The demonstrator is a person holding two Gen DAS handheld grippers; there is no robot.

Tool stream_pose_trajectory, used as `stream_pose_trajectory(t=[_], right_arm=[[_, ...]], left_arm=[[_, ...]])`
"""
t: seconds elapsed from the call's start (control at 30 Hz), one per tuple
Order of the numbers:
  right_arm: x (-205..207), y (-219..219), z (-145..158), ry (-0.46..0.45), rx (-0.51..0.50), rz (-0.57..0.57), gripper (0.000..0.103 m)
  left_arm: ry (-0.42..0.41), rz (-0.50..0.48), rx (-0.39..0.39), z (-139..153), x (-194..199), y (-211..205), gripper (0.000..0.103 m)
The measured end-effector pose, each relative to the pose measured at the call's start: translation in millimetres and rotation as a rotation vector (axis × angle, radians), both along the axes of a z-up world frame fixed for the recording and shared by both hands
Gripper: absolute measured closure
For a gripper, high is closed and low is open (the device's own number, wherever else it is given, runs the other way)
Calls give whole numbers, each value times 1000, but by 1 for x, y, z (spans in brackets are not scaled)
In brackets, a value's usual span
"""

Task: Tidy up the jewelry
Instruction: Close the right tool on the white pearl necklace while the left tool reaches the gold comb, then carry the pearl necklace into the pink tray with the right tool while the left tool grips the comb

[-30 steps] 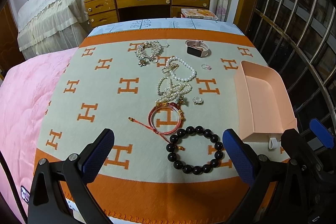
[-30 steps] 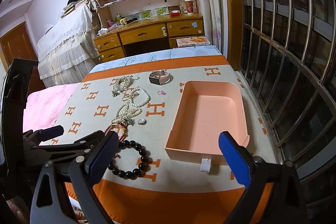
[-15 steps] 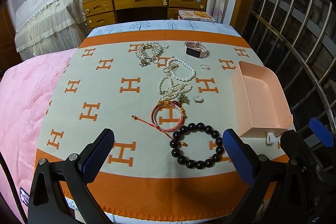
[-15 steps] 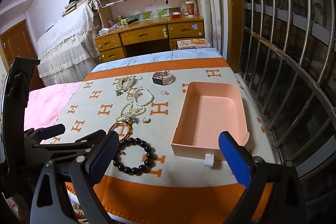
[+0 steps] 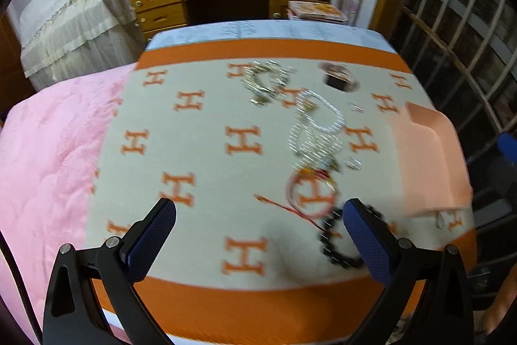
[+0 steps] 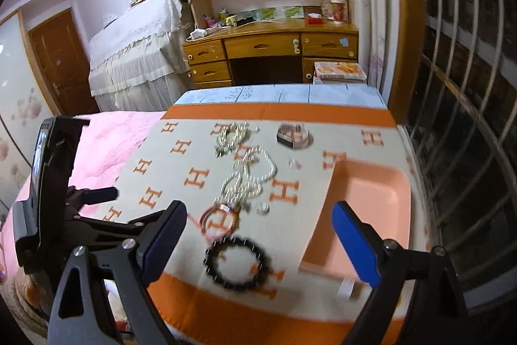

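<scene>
Approach step, nothing picked yet; every piece is lying on the orange H blanket and the pink tray is showing nothing inside.

Left gripper is hovering with jaws spread wide, holding and touching nothing. Between its jaws only bare blanket is showing; the black bead bracelet is sitting right at the right jaw, partly hidden behind it, and the red cord bracelet is lying just ahead of that jaw. The pearl strands are further ahead, blurred.

Right gripper is hovering too, jaws wide apart, gripping nothing. The black bead bracelet is lying between its jaws, slightly toward the left one, with the red cord bracelet just ahead. The pink tray is running past the right jaw, partly behind it.

Likely next: right gripper is needing to drop onto the bead bracelet, pinch one side of the ring, then carry it right into the tray. Both views are motion-blurred, so small rings are hard to make out.
</scene>
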State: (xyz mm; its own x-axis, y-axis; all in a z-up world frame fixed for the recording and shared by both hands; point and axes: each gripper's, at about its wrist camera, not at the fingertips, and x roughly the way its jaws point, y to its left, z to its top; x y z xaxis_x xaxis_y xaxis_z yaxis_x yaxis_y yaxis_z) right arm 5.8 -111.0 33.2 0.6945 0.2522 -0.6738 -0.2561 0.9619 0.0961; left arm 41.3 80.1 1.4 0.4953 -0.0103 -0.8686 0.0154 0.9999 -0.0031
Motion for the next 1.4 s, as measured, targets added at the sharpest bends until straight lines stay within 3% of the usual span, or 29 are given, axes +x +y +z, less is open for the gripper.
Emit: stream_pose_trajectory(t=[0.17,0.37,0.57,0.7,0.83,0.93,1.07,1.1,1.4], right_arm=[[51,18,2,60,-39,54,22],[127,38,-25,211,-55,97,26],[198,53,-92,423,-75,100,48],[224,54,-132,515,-99,79,60],[231,59,-149,525,-107,78,62],[225,70,-150,488,-178,108,65],[213,83,-151,434,-294,148,89],[209,83,-151,433,-294,157,94],[202,63,-148,508,-143,150,95]], left_arm=[[28,24,25,6,45,32,1],[77,38,4,-6,115,57,1],[165,45,-79,-43,190,61,4],[193,35,-71,-64,224,54,5],[207,20,-71,-77,249,51,5],[210,0,-72,-82,263,47,5],[225,-43,-45,-87,279,35,5],[233,-58,-36,-89,282,31,5],[271,-235,99,-110,293,-5,5]])
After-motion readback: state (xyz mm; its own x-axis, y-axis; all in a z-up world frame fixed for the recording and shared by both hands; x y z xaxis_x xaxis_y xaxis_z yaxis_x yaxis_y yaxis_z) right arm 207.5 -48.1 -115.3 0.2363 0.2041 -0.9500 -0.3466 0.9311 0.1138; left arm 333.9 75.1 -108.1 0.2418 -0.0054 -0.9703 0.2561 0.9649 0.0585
